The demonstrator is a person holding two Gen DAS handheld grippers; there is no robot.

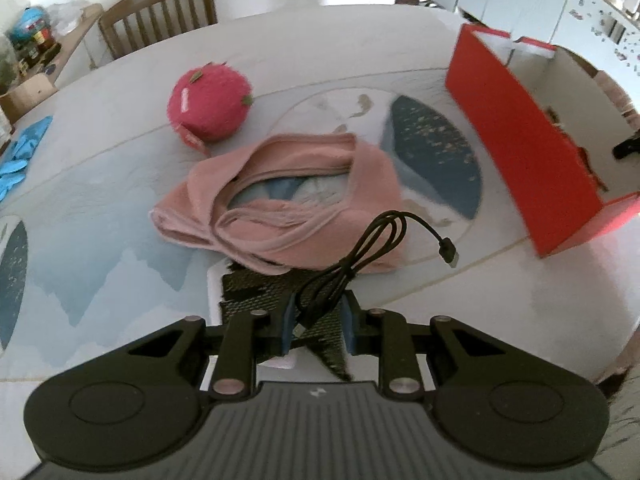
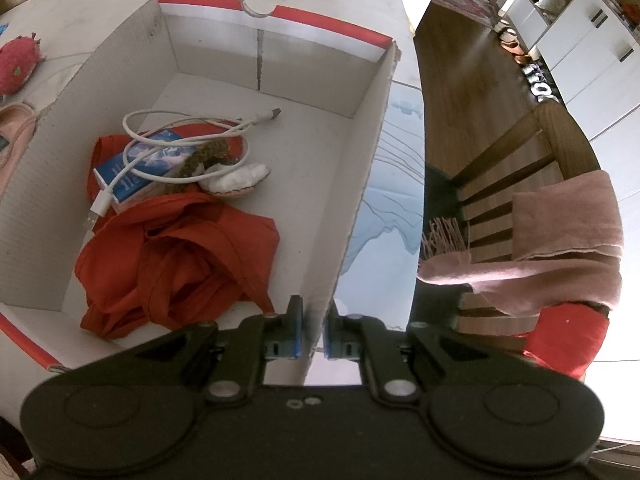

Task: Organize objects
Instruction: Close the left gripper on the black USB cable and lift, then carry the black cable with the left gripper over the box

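left gripper (image 1: 316, 322): jaws narrowed on black cable (image 1: 360, 248); cable loops up out of the pads over pink towel (image 1: 280, 208)
right gripper (image 2: 311, 330): nearly closed, pinching wall of red box (image 2: 360, 168)
box contents: white cable (image 2: 184, 148), orange cloth (image 2: 180, 256), blue carton (image 2: 140, 168)
table (image 1: 120, 168): pink plush (image 1: 210, 100) beyond towel; box at right

wooden chair (image 1: 158, 14) beyond table, white cabinets (image 2: 592, 40), wood floor (image 2: 460, 68), bright daylight.
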